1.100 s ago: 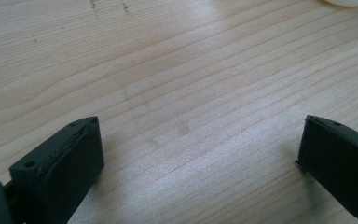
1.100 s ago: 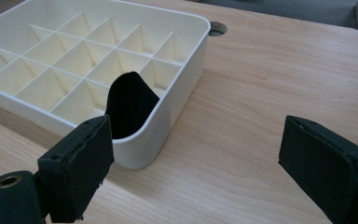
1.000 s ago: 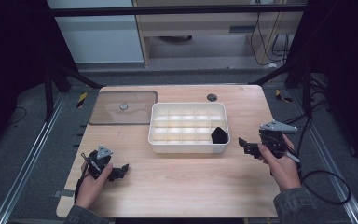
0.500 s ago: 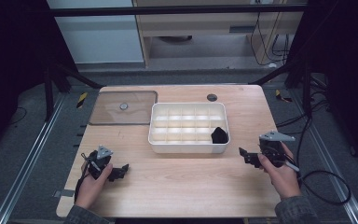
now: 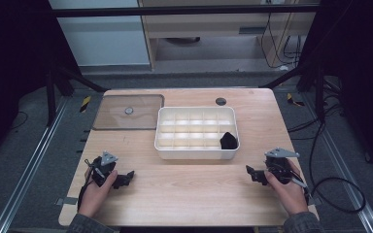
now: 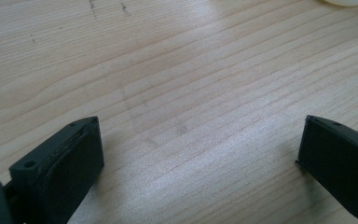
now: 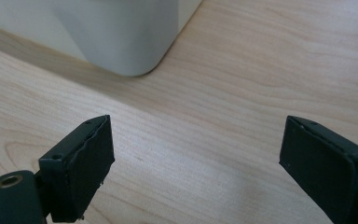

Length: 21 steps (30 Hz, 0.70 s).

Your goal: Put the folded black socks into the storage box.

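Now your right gripper [image 5: 254, 174] (jaws wide, empty) is nearer: the black piece [image 5: 228, 141] in the tray [image 5: 195, 154] lies ahead-left.

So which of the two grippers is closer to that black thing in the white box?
The right gripper. It sits just off the white box's near right corner, the corner holding the black thing. The left gripper rests well off toward the table's near left.

Clear lid [image 5: 128, 112] with a round knob lying flat at the worktop's [image 5: 184, 194] far left, small dark disc [image 5: 221, 101] near the far edge
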Tool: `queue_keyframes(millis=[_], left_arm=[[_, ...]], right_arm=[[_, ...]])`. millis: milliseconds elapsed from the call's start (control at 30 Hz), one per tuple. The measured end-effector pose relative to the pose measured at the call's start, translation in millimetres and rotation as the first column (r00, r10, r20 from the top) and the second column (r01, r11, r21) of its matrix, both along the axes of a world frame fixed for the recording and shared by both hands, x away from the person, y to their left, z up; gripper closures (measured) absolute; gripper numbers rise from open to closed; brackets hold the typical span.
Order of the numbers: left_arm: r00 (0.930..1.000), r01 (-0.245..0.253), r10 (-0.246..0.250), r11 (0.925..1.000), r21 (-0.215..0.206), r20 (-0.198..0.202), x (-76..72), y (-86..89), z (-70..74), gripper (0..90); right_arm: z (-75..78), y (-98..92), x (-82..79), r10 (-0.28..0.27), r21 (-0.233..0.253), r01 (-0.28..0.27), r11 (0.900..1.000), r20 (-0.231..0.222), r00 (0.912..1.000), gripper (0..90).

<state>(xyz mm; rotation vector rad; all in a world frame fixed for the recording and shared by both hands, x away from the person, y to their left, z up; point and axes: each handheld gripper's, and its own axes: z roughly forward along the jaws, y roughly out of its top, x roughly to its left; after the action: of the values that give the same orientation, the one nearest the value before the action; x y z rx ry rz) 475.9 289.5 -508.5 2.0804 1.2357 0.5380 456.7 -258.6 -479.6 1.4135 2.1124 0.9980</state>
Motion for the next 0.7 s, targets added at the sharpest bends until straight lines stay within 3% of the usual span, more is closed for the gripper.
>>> queue_keyframes(millis=[333,700], left_arm=[[1.0,0.0,0.0,1.0,0.0,0.0,0.0,-0.1,0.0,0.0],[1.0,0.0,0.0,1.0,0.001,0.0,-0.1,-0.1,0.0,0.0]], right_arm=[[-17.4,5.2,-5.9,0.01,-0.005,-0.01,1.0,-0.017,0.9998,10.1],[-30.9,12.8,-5.1,-0.004,-0.005,0.004,1.0,-0.001,1.0,10.2]])
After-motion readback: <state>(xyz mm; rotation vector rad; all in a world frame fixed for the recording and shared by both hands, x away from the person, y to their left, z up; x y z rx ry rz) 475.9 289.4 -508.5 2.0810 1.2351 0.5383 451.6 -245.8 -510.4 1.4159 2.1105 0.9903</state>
